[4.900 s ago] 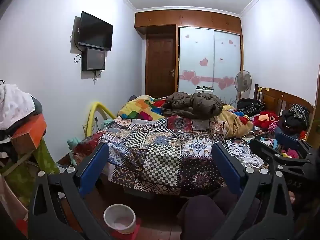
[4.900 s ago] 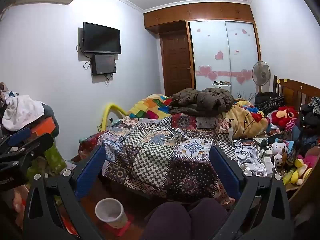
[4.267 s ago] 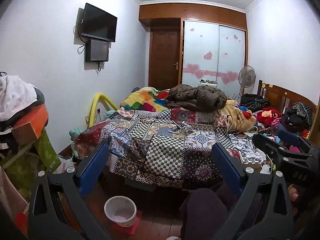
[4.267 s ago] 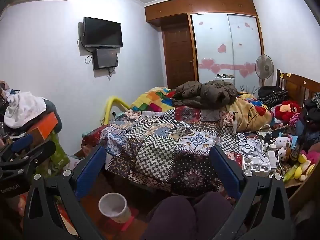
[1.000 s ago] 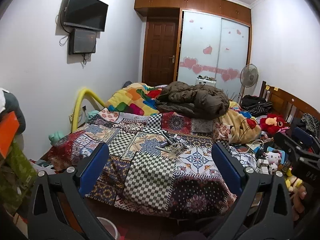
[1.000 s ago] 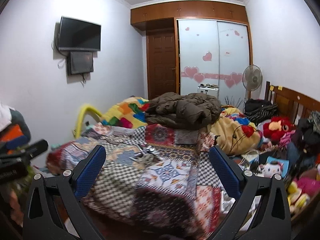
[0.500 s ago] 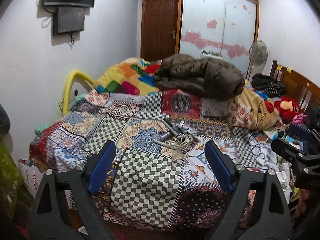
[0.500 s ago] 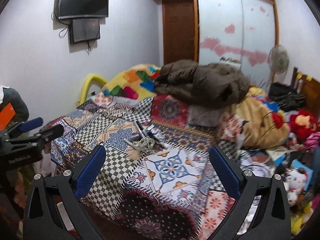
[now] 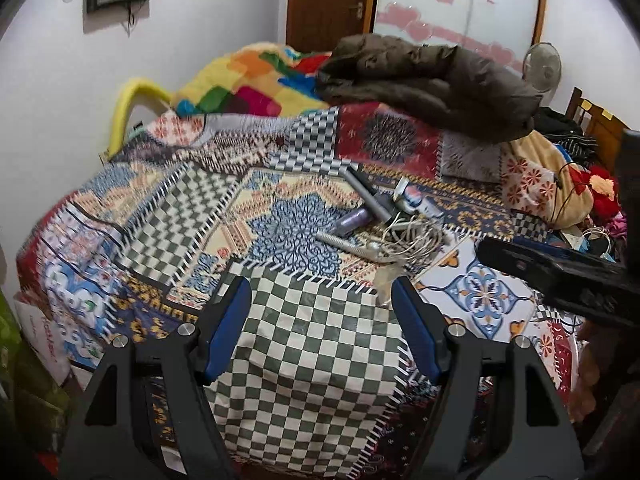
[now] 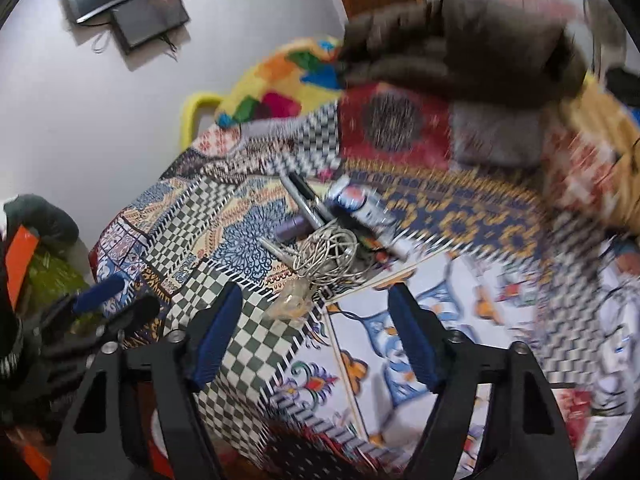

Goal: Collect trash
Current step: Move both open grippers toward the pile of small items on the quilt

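On bedspread, one cable tangle, one wrapper

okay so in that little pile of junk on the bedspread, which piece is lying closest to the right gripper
The crumpled clear plastic wrapper, on the checked patch just ahead of the right gripper. The tangled white cord, purple tube and grey sticks lie farther back.
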The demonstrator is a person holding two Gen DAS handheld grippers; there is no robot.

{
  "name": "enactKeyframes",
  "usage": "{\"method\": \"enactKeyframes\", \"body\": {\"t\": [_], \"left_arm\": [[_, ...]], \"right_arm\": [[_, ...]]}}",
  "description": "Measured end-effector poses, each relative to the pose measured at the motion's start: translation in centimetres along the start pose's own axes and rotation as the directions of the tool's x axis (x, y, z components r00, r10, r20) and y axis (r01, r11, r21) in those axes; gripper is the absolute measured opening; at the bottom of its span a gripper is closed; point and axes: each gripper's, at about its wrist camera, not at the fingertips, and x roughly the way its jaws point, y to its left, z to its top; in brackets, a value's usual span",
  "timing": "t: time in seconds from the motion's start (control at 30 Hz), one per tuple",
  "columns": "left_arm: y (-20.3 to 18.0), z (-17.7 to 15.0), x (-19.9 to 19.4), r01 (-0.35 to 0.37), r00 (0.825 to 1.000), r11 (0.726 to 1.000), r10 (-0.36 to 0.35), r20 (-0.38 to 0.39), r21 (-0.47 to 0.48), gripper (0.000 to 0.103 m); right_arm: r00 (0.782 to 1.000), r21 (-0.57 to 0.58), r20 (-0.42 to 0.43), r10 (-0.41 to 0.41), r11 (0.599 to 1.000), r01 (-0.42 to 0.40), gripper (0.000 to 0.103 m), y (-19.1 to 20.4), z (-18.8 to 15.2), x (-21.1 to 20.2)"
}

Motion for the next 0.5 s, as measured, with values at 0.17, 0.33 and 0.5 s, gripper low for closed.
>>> {"method": "enactKeyframes", "body": {"t": [0.17,0.33,0.5], "left_arm": [[0.4,-0.2,2.8,-0.003,0.999,1.0,0.003,-0.033,-0.01,0.073],[0.5,-0.6,4.5,0.014,0.998,1.0,-0.015,-0.061,-0.025,0.073],[-0.1,-0.6,5.5,0.051,0.994,0.998,-0.054,-0.092,-0.036,0.073]], "right_arm": [[0.999,0.045,-0.042,0.021,0.999,-0.019,0.066,-0.5,1.1,4.0],[0.995,0.075,-0.087,0.047,0.996,-0.04,0.04,-1.1,1.9,6.6],[0.992,0.045,-0.115,0.059,0.998,-0.054,0.011,-1.5,1.7,6.9]]}}
